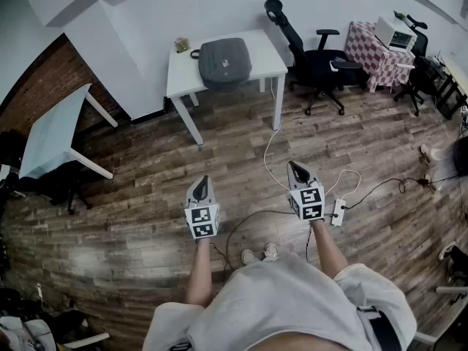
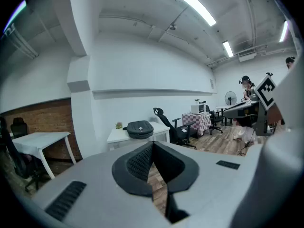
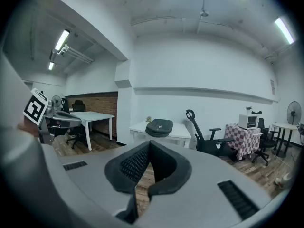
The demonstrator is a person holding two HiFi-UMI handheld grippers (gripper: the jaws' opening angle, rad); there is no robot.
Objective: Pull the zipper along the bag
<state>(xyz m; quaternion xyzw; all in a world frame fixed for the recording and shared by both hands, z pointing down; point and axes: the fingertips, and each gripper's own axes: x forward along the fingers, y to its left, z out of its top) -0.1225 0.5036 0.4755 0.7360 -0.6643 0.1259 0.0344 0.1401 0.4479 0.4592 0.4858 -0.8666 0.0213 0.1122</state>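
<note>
Hanging well apart from the bag (image 1: 224, 62) on the surface (image 1: 259, 53), left gripper (image 1: 202, 187) and right gripper (image 1: 296, 172) are clenched empty, so the task seems unstarted.

A white rectangular table (image 1: 265, 58) stands against the white wall, with a small potted plant (image 1: 181, 44) at its back corner. Right of it sits a black high-backed office chair (image 1: 316, 63), then a red-checked clothed table (image 1: 368, 53) bearing 1 white microwave (image 1: 395, 32). A white power strip (image 1: 338, 212) lies on the wood-plank floor (image 1: 131, 189).
</note>
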